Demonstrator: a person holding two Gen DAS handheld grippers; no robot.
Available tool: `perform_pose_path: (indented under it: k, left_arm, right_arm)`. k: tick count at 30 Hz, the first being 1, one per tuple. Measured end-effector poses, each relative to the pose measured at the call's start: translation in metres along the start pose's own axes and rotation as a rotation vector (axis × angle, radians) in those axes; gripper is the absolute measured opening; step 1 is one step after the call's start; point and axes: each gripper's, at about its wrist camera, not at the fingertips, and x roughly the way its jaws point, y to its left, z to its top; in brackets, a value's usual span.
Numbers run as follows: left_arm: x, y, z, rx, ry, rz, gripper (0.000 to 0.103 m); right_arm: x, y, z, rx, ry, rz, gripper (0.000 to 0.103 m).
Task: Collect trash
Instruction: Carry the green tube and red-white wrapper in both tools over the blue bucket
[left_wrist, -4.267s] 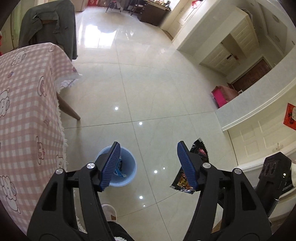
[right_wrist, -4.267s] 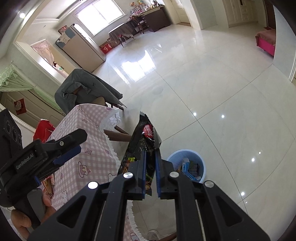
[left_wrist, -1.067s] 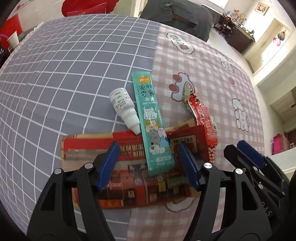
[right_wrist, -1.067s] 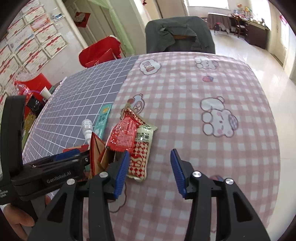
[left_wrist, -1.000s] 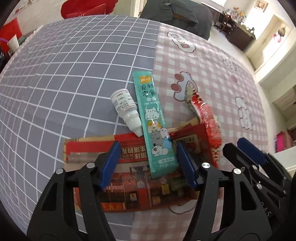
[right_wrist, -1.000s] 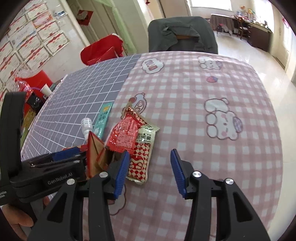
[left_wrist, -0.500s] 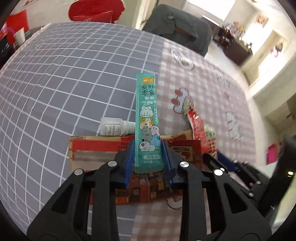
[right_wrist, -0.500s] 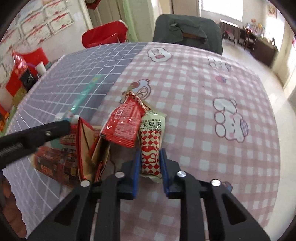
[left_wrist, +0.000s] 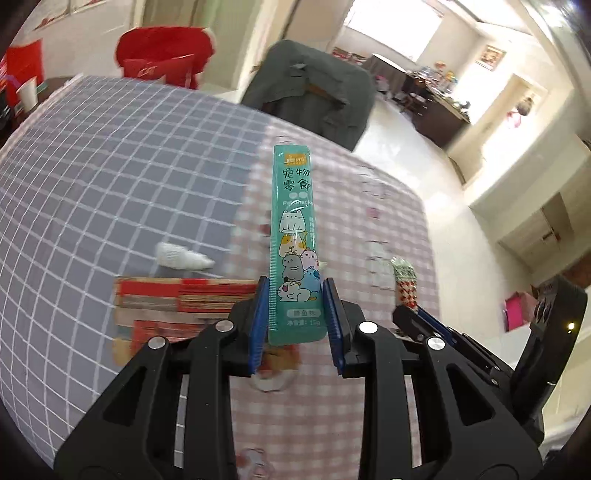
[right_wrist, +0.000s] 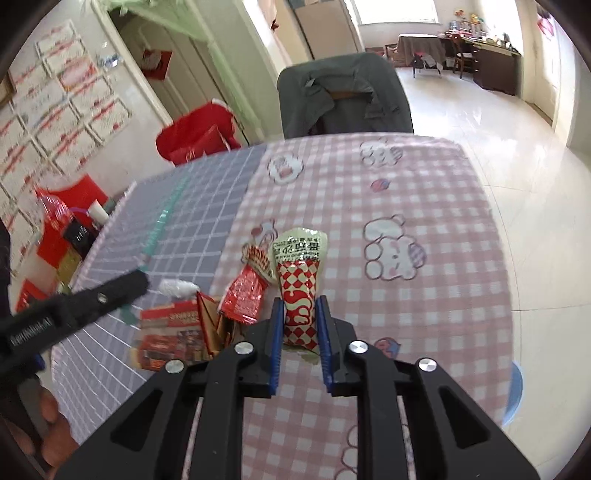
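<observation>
My left gripper (left_wrist: 295, 317) is shut on a long teal pet-snack sachet (left_wrist: 293, 236) and holds it upright above the table. My right gripper (right_wrist: 300, 332) is shut on a red-and-white checked snack packet (right_wrist: 301, 291), lifted off the pink checked cloth. That packet also shows in the left wrist view (left_wrist: 405, 286). On the table lie a red foil wrapper (right_wrist: 244, 293), a flattened red carton (right_wrist: 173, 332) and a small white bottle (right_wrist: 177, 287). The carton (left_wrist: 173, 299) and bottle (left_wrist: 181, 256) also show under the left gripper.
The table has a grey grid cloth (left_wrist: 103, 192) on the left and a pink checked cloth (right_wrist: 424, 280) on the right. A chair draped with a grey jacket (right_wrist: 343, 99) stands behind it. A blue bin rim (right_wrist: 515, 391) shows past the table's right edge.
Both grippers have shut on their items and lifted them off the table: the left on the teal sachet, the right on the checked packet. The white bottle has rolled aside.
</observation>
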Motion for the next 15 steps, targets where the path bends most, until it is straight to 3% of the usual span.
perform_pose_path:
  k: [8, 15]
  left_arm:
    - [0.003, -0.089, -0.015, 0.108, 0.030, -0.075, 0.029]
    - [0.018, -0.193, -0.047, 0.232, 0.090, -0.164, 0.029]
  right_arm:
    - [-0.070, -0.054, 0.004, 0.077, -0.097, -0.011, 0.018]
    - [-0.134, -0.140, -0.016, 0.208, -0.156, -0.093, 0.018]
